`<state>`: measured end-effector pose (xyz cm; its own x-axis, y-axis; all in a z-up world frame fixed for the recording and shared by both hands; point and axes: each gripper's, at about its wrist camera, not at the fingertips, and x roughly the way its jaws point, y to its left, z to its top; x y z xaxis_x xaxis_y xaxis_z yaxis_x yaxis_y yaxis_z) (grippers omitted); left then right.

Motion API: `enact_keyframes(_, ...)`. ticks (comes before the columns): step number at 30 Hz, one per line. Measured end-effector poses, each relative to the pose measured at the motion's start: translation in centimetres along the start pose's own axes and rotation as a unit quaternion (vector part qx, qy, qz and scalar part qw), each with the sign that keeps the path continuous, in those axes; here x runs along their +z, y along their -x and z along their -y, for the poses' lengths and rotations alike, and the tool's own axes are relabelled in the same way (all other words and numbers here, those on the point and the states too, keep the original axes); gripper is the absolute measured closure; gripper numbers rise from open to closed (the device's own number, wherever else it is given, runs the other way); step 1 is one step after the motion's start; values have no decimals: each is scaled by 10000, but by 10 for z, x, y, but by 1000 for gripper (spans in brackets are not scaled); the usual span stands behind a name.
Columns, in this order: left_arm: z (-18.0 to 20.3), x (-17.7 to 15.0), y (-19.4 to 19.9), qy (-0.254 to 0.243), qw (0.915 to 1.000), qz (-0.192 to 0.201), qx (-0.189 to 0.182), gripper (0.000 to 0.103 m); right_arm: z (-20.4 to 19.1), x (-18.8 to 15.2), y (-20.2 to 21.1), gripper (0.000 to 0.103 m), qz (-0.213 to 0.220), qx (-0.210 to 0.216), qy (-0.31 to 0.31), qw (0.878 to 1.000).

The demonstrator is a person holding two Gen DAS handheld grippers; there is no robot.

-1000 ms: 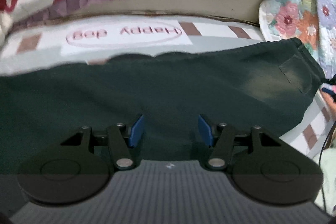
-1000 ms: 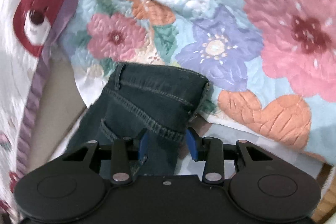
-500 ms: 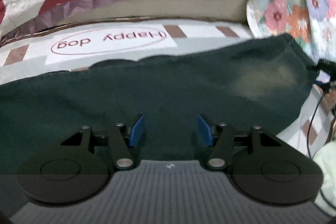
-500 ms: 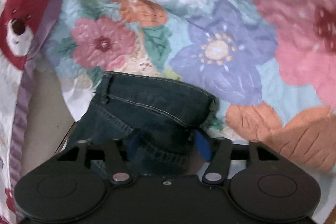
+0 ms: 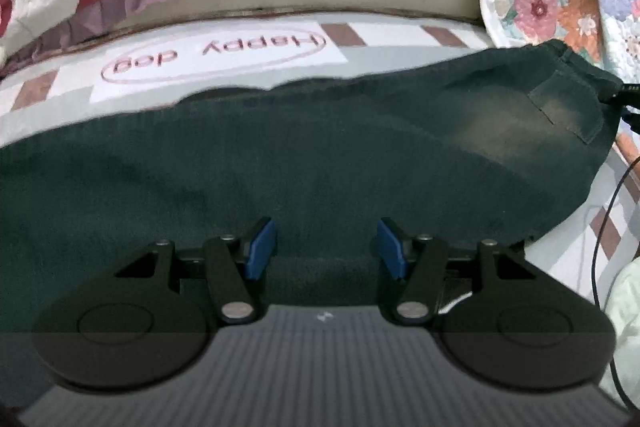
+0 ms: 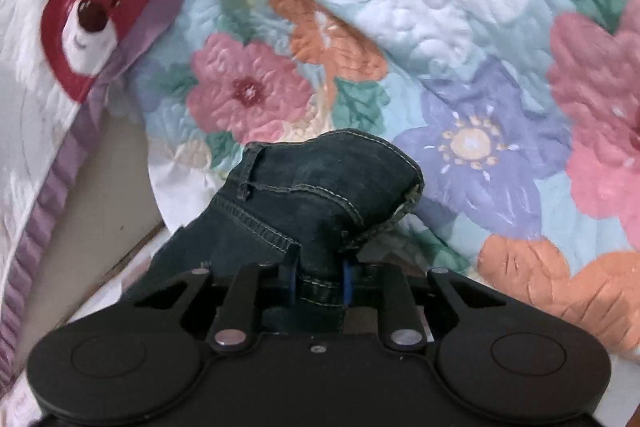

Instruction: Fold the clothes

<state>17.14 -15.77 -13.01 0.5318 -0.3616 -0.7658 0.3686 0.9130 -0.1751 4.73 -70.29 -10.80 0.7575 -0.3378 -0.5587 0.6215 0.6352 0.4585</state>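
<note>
Dark denim jeans [image 5: 320, 155] are now bunching at twelve o'clock as the right hand-held gripper [image 6: 319, 285], newly closed, is clamping their waistband; the left hand-held gripper [image 5: 326, 247] is hovering, fingers apart.

Floral quilt [image 6: 460, 39], bear-print quilt [image 6: 80, 11], "Happy dog" mat [image 5: 216, 55], black cable [image 5: 612, 211]

One piece of writing can be read: "Happy dog", in pinkish-red letters ringed by an oval of the same colour, printed on a white panel of the bed sheet [image 5: 224, 61] in the left wrist view (it appears upside down from this camera). A tiny pale mark on the left gripper's [image 5: 327, 247] ribbed body is too small to read. The right wrist view shows no text.
</note>
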Motion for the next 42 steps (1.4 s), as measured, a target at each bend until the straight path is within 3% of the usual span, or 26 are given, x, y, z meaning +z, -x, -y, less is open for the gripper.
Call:
enact_keyframes(4, -2, -1, -8, 54, 9997, -222, -18, 47, 17, 0, -7, 66, -110, 160, -677, 9975)
enact_keyframes(8, -4, -2, -11, 120, 9995, -274, -51, 46, 30, -11, -24, 48, -315, -234, -774, 9962)
enact_keyframes(13, -3, -4, -13, 165, 9995, -263, -60, 43, 24, -11, -33, 37, -22, -283, -957, 9950)
enact_keyframes(14, -2, -5, -13, 163, 9995, -250, -38, 42, 19, -7, -35, 40, -45, -413, -904, 9950)
enact_keyframes(16, 1, -6, -14, 159, 9996, -226, 6, 40, 3, -2, -30, 76, 111, -471, -664, 9966)
enact_keyframes(17, 1, -6, -14, 149, 9996, -219, 6, 40, -6, 1, -25, 82, 249, -406, -515, 9975)
enact_keyframes(22, -2, -3, -6, 229, 9994, -226, -158, 40, -72, 32, 22, 87, 692, -351, 825, 9936)
enact_keyframes(27, 6, 2, 6, 130, 9980, -169, -587, 39, -105, 86, 89, 89, 1521, -353, 1721, 9726)
enact_keyframes(29, 10, 4, 11, 91, 9970, -146, -759, 39, -95, 100, 99, 88, 1723, -780, 1897, 9635)
enact_keyframes(31, 14, 5, 10, 8, 9964, -255, -814, 38, -76, 102, 84, 85, 1481, -1536, 2200, 9519)
enact_keyframes(34, 14, -4, -2, -116, 9947, -907, -466, 38, -19, 93, 44, 67, 79, -2585, 1951, 9461)
enact_keyframes(36, 9, -5, 8, -86, 9950, -926, -359, 39, 3, 69, 45, 62, -70, -2923, 1647, 9420)
enact_keyframes(38, 0, -3, 30, 2, 9966, -689, -458, 39, 1, 45, 53, 55, 32, -3107, 1663, 9358)
enact_keyframes(41, -24, -3, 60, 100, 9991, -352, -201, 38, -25, 15, 66, 55, 182, -2828, 2039, 9371)
enact_keyframes(42, -36, -4, 70, 173, 9996, -241, -22, 38, -39, 6, 70, 56, 190, -2536, 2250, 9406)
